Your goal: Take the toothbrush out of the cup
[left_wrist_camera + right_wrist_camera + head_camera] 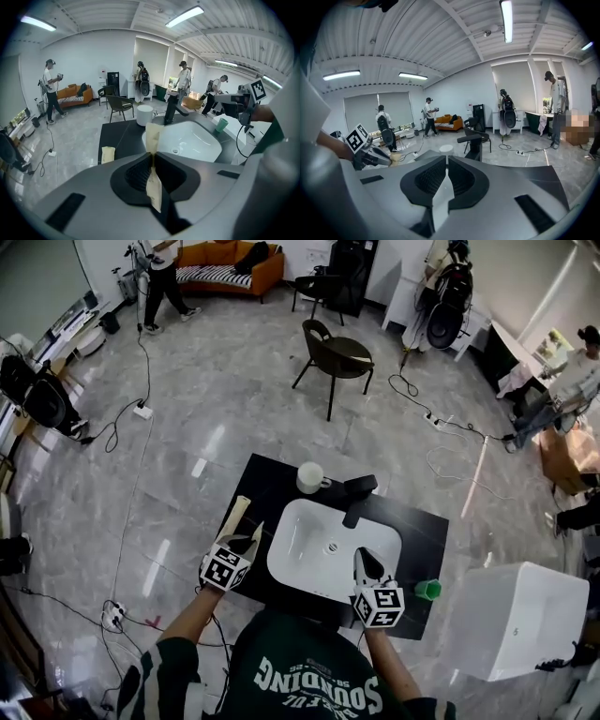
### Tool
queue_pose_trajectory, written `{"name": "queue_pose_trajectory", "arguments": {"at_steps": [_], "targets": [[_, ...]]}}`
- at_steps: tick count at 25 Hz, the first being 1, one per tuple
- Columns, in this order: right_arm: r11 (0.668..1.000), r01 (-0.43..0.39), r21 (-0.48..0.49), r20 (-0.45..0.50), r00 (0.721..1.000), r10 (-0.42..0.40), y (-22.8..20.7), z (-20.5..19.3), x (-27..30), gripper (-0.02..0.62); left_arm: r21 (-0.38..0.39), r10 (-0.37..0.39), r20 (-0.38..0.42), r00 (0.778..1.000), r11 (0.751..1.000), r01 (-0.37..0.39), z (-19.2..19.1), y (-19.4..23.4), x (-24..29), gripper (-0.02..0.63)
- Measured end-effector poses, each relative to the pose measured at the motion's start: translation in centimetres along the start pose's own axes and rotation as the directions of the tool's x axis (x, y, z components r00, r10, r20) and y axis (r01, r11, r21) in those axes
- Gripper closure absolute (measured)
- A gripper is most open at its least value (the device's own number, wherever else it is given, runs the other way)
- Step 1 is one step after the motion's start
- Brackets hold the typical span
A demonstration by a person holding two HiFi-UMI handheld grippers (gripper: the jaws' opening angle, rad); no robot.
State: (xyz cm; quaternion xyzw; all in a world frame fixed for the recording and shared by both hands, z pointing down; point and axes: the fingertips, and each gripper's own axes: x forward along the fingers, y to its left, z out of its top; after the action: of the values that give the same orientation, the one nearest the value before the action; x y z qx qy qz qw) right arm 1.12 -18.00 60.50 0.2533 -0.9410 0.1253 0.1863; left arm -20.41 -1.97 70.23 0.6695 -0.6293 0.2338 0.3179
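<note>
Left gripper (253,540) down-tilted; packet (153,136) in fingers (136,176)

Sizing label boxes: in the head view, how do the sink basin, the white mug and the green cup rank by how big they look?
1. sink basin, by far the largest.
2. white mug.
3. green cup, somewhat smaller than the mug.

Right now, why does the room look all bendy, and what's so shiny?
Left gripper view: the wide lens bows the ceiling lights and darkens the corners; the beige packet in the left hand-held gripper looks a bit soft up close. Head view: the floor gleams with streaks of glare. Right gripper view: same bowed ceiling.
</note>
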Motion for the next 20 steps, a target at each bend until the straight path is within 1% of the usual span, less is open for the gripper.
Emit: {"name": "queue_pose_trajectory", "arguments": {"at_steps": [4, 7, 9, 16, 20], "targets": [[0.999, 0.032, 0.01, -0.009, 0.999, -0.032, -0.4, -0.4, -0.1, 0.552, -0.038, -0.016, 0.009, 1.0, 0.999, 0.017, 0.1, 1.4, 1.5, 0.574], [0.998, 0.053, 0.017, -0.012, 0.999, -0.053, -0.8, -0.6, -0.1, 0.552, -0.087, -0.044, 0.007, 0.999, 0.995, 0.045, 0.4, 2.3, 3.1, 0.575], [0.997, 0.069, 0.022, -0.015, 0.998, -0.068, -1.0, -0.6, -0.1, 0.552, -0.105, -0.063, -0.003, 0.998, 0.993, 0.062, 0.7, 2.8, 4.2, 0.577], [0.99, 0.135, 0.05, -0.025, 0.991, -0.134, -1.8, -1.2, -0.8, 0.552, -0.133, -0.099, -0.051, 0.994, 0.987, 0.091, 0.3, 4.4, 7.9, 0.578], [0.985, 0.164, 0.06, -0.034, 0.986, -0.162, -2.2, -1.7, -1.2, 0.552, -0.133, -0.114, -0.089, 0.989, 0.986, 0.101, -0.5, 4.7, 9.7, 0.578]]}}
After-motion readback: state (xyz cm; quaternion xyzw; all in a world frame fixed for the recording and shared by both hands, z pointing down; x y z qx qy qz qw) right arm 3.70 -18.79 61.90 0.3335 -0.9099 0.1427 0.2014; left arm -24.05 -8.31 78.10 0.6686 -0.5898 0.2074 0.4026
